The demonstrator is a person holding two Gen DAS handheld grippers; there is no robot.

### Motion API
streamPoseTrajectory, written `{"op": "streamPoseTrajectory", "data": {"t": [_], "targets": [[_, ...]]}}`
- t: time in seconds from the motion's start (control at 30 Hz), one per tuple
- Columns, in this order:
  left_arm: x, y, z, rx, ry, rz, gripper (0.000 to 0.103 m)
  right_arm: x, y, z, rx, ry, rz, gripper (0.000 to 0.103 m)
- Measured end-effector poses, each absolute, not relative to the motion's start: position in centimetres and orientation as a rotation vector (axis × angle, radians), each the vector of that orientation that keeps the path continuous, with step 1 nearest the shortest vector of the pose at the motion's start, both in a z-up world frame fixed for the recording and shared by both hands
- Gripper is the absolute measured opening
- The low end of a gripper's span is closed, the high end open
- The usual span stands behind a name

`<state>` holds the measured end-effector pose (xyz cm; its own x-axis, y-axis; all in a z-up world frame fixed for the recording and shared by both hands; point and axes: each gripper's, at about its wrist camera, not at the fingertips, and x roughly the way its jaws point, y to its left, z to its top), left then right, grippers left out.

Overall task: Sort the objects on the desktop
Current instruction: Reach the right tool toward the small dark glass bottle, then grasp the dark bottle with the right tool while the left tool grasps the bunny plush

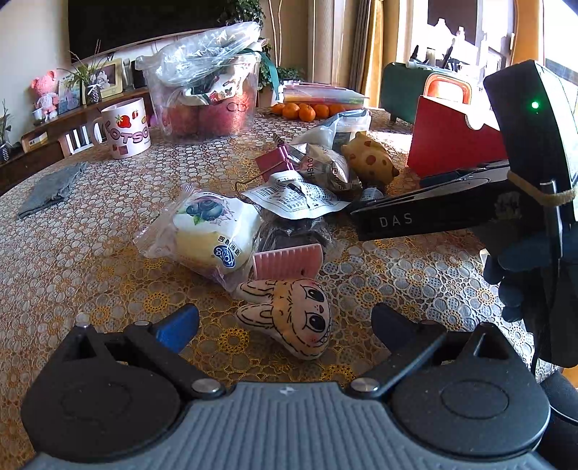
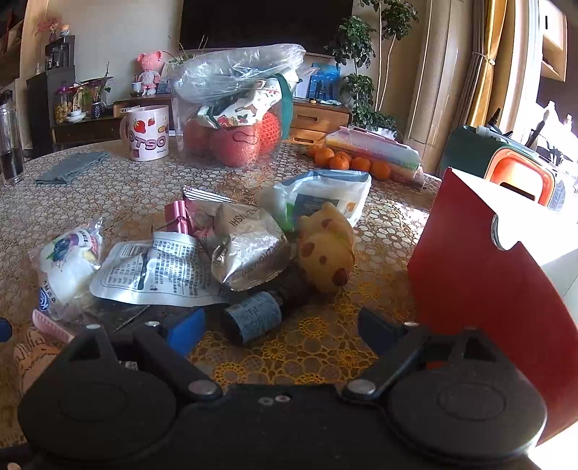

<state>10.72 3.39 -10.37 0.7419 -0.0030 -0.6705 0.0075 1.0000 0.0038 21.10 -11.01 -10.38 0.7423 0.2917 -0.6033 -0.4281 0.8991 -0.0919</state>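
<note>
left gripper [image 1: 285, 325] jaws wide around the rabbit plush [image 1: 289, 318]; right gripper [image 2: 281, 332] jaws wide, small bottle [image 2: 253, 320] between them, seen only here.

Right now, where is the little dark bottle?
In the right wrist view the dark bottle lies on its side, centre, just ahead of the open hand-held gripper, below the spotted yellow toy.

Right gripper [image 2: 278, 332] hovers with fingers spread over the table [image 2: 325, 347]; a small dark bottle [image 2: 253, 320] lies between them; red box [image 2: 505, 289] stands just right.

TV [image 2: 265, 23], plant [image 2: 356, 54], pink figurine [image 2: 148, 72]
</note>
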Motion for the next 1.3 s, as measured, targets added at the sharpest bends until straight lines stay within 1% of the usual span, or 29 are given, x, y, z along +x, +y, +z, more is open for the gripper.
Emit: {"op": "streamPoseTrajectory", "data": {"t": [0.07, 0.2, 0.27, 0.37, 0.4, 0.43, 0.57, 0.67, 0.73, 0.93, 1.0, 1.3], "targets": [[10.8, 3.3, -10.4, 0.009, 0.732, -0.01, 0.099, 21.4, -10.9, -10.7, -0.237, 0.621, 0.396, 0.089], [10.9, 3.1, -10.4, 0.016, 0.731, -0.018, 0.098, 22.4, -10.7, -11.2, -0.247, 0.628, 0.399, 0.086], [10.9, 3.0, -10.4, 0.024, 0.731, -0.017, 0.092, 22.8, -10.7, -11.4, -0.238, 0.631, 0.406, 0.085], [11.0, 3.0, -10.4, 0.021, 0.734, -0.019, 0.089, 23.2, -10.7, -11.5, -0.221, 0.63, 0.416, 0.083], [11.0, 3.0, -10.5, 0.019, 0.736, -0.02, 0.088, 23.3, -10.6, -11.5, -0.217, 0.628, 0.422, 0.081], [11.0, 3.0, -10.5, 0.021, 0.736, -0.019, 0.086, 23.3, -10.6, -11.6, -0.214, 0.628, 0.427, 0.079], [11.0, 3.1, -10.6, 0.028, 0.743, -0.01, 0.074, 23.5, -10.5, -11.6, -0.196, 0.633, 0.431, 0.076], [11.0, 3.1, -10.7, 0.035, 0.745, -0.008, 0.068, 23.5, -10.4, -11.6, -0.19, 0.632, 0.439, 0.07], [11.0, 3.1, -10.7, 0.035, 0.747, -0.009, 0.066, 23.4, -10.3, -11.5, -0.185, 0.632, 0.446, 0.063], [10.9, 3.1, -10.7, 0.029, 0.749, -0.02, 0.059, 23.2, -10.2, -11.5, -0.161, 0.637, 0.44, 0.058], [10.9, 3.1, -10.6, 0.029, 0.748, -0.025, 0.053, 23.2, -10.2, -11.5, -0.153, 0.64, 0.433, 0.058], [10.7, 3.0, -10.3, 0.014, 0.759, -0.037, 0.051, 22.3, -10.9, -11.2, -0.143, 0.662, 0.395, 0.057]]}}
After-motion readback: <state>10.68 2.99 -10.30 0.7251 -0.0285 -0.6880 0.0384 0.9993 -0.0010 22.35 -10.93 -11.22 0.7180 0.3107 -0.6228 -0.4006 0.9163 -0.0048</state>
